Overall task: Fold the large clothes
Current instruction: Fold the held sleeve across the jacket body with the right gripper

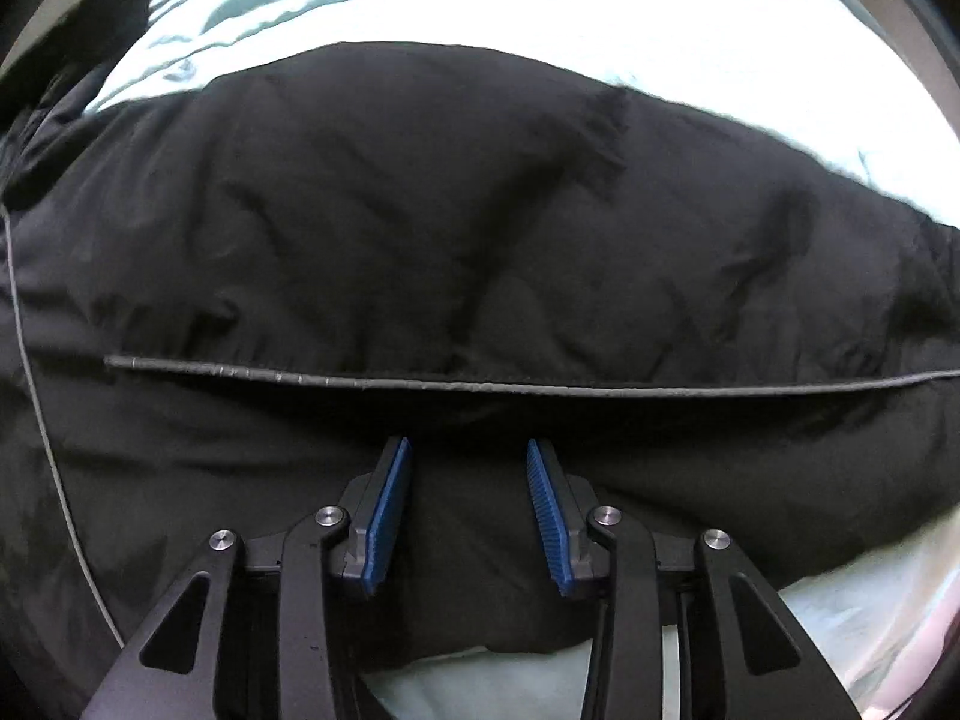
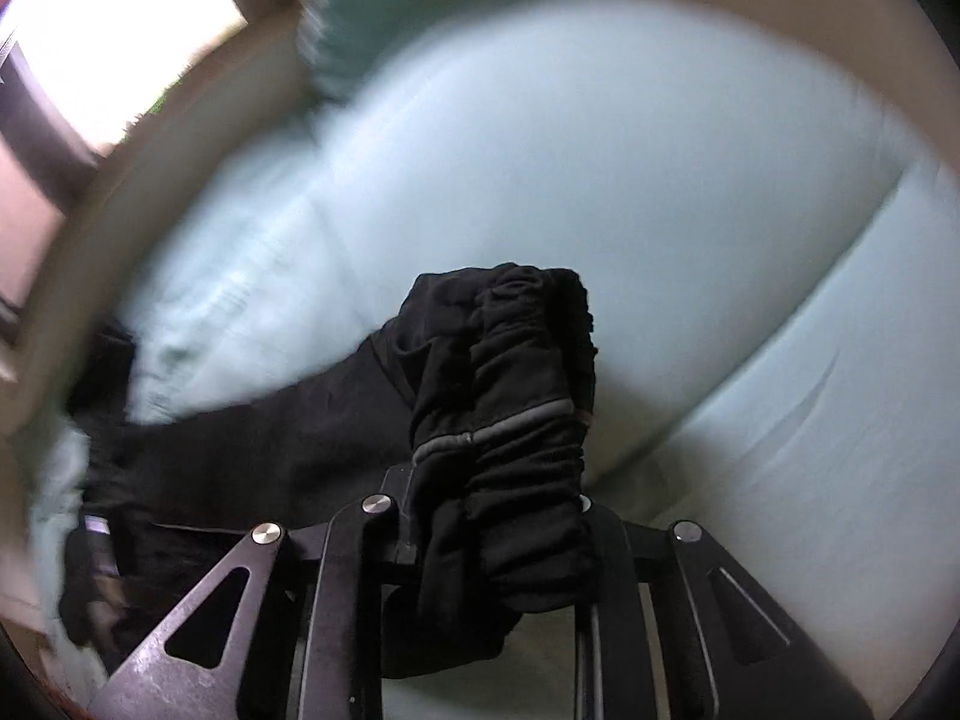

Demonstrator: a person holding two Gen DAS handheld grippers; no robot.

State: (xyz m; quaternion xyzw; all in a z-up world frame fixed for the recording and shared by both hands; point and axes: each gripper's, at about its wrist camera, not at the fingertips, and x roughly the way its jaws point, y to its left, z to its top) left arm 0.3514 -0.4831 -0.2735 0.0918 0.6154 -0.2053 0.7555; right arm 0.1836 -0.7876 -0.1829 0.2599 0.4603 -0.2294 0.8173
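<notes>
A large black garment [image 1: 420, 210] lies spread over the bed and fills the left wrist view; a grey piped seam [image 1: 540, 387] runs across it. My left gripper [image 1: 468, 444] points down onto the cloth just below that seam. Its blue pads [image 1: 387, 510] stand apart, with black fabric lying between them and not visibly pinched. In the right wrist view a bunched, gathered end of the black garment [image 2: 516, 360] with a grey stripe rises from my right gripper [image 2: 492, 456]. That gripper is shut on the bunch, which hides its fingertips. The rest of the garment trails off to the lower left.
A pale mint bedsheet [image 2: 660, 180] covers the mattress [image 1: 480, 12] all round the garment. A beige bed frame [image 2: 180, 150] and a bright window [image 2: 108, 30] are at the upper left. A thin grey cord [image 1: 36, 420] runs down the left edge.
</notes>
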